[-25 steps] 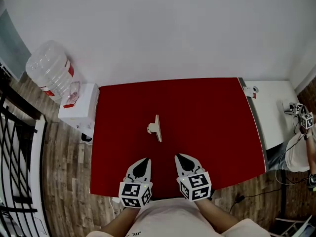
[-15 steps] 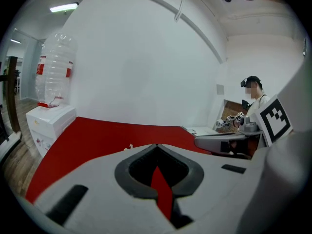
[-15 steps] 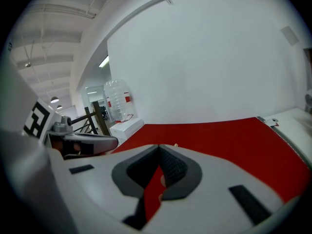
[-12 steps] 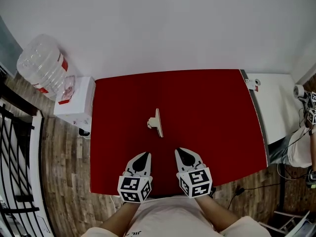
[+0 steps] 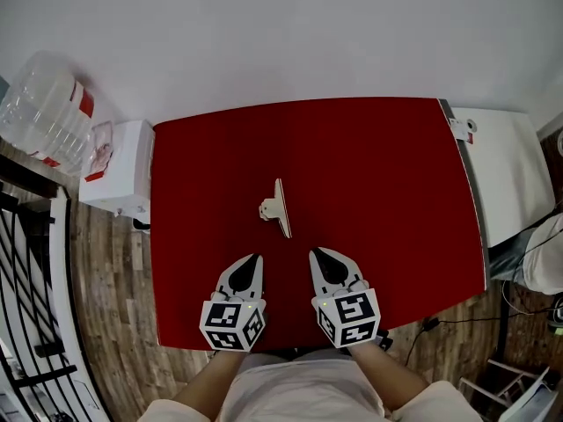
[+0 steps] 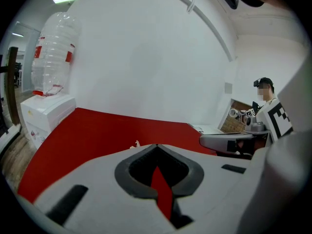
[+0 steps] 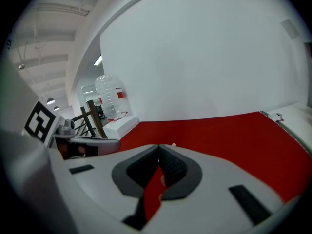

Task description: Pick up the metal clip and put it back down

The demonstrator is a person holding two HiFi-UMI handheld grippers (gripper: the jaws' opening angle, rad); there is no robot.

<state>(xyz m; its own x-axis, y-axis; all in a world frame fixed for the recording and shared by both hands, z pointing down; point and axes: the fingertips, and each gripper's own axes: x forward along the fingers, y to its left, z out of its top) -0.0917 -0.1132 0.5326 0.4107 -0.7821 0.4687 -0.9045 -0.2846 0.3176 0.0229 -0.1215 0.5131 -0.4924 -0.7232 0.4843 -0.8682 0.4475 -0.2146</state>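
Note:
The metal clip (image 5: 278, 208), pale and narrow, lies on the red table (image 5: 378, 174) near its middle. Both grippers hover over the near edge, side by side, a short way back from the clip. My left gripper (image 5: 252, 260) is shut with nothing in it, and my right gripper (image 5: 317, 255) is shut and empty as well. In the left gripper view only a tip of the clip (image 6: 136, 144) peeks over the closed jaws. In the right gripper view a sliver of the clip (image 7: 173, 144) shows just past the jaw tips.
A white water dispenser (image 5: 119, 178) with a clear bottle (image 5: 44, 112) stands left of the table. A white table (image 5: 506, 174) adjoins the right side. A black railing (image 5: 26, 323) runs along the wooden floor at left. A person (image 6: 265, 104) is at the far right.
The head view has shifted: the table and clip sit lower-left to upper in frame and the grippers appear slightly lower. Both grippers stay shut and the clip has not moved on the table.

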